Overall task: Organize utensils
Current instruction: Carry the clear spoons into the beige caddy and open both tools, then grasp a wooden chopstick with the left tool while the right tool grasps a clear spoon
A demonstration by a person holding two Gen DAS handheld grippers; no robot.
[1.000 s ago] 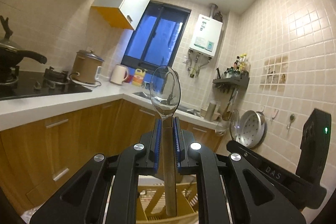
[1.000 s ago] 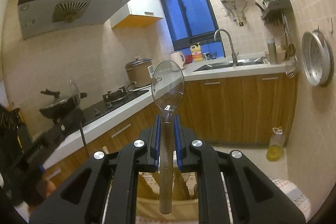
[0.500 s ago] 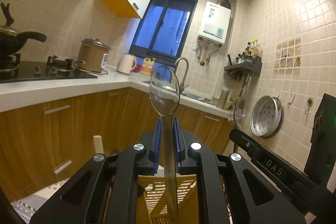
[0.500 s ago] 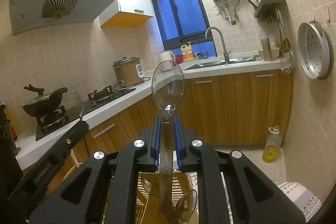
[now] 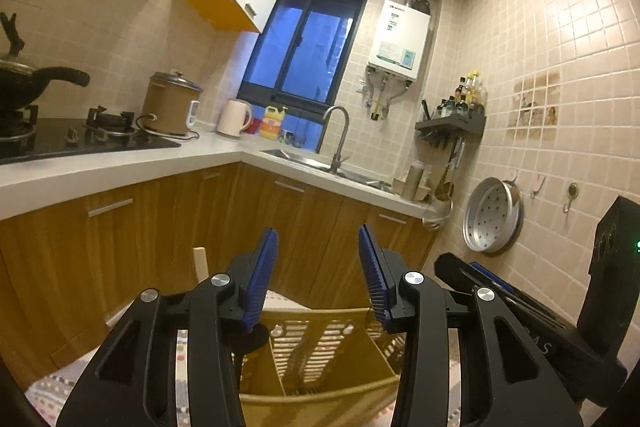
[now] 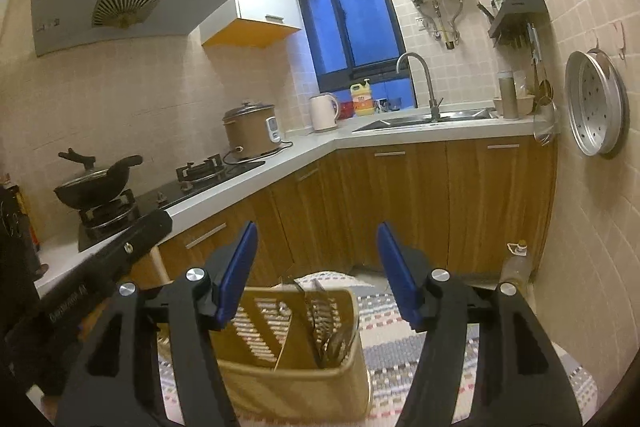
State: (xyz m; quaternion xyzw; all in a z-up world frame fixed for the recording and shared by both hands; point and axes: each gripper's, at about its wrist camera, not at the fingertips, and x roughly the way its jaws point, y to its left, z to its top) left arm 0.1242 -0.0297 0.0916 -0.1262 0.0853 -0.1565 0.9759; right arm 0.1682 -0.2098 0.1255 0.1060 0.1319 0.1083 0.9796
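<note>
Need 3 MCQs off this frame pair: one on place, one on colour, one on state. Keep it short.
1. Where is the utensil basket?
A. on the counter
B. below and ahead of both claws, on the patterned mat
C. in the sink

2. What colour are the claw pads?
A. blue
B. red
C. white

3. What is between the left claw pads?
A. a spoon
B. a fork
C. nothing

Answers:
1 B: the basket sits low between the fingers in both views, on the mat.
2 A: the ribbed pads are blue in both views.
3 C: the jaws are opening and only cabinets show in the gap; the right claw is also empty.
</note>
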